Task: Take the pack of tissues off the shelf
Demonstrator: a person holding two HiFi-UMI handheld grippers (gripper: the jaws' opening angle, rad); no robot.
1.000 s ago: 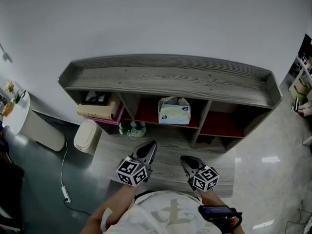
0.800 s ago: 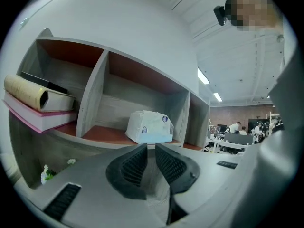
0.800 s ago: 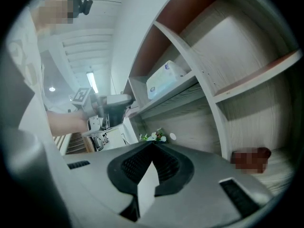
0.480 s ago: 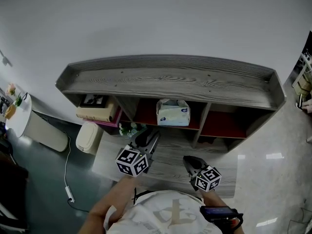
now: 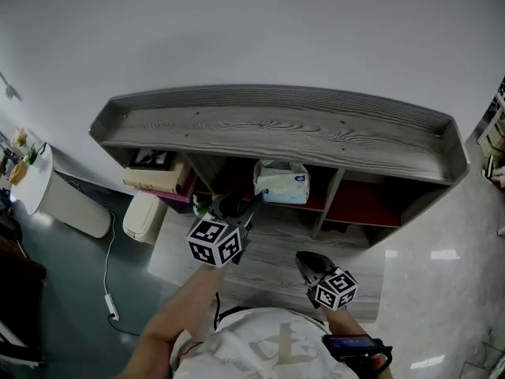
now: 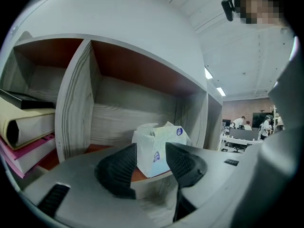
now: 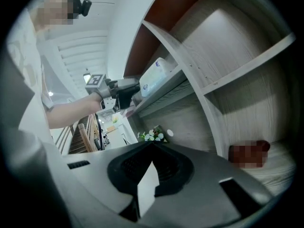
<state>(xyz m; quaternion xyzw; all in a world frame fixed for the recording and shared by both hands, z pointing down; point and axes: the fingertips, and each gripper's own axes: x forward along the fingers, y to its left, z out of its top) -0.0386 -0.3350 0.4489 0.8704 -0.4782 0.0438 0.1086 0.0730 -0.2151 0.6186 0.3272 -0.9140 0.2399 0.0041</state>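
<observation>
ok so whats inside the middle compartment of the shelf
Only the pack of tissues, sitting on the red floor of the compartment. The floor right behind the pack is hidden by it.

Grey wooden shelf (image 5: 276, 125) — tissue pack (image 5: 282, 181); books (image 5: 158, 178) inside

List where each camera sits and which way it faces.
Head view: on the person's head, looking steeply down at shelf, pack of tissues, left gripper, right gripper, forearms.
Left gripper view: rides that gripper, faces the pack; jaws just opening, nothing between.
Right gripper view: rides that gripper, faces the shelf; jaws shut.
Shared: all show the pack.
</observation>
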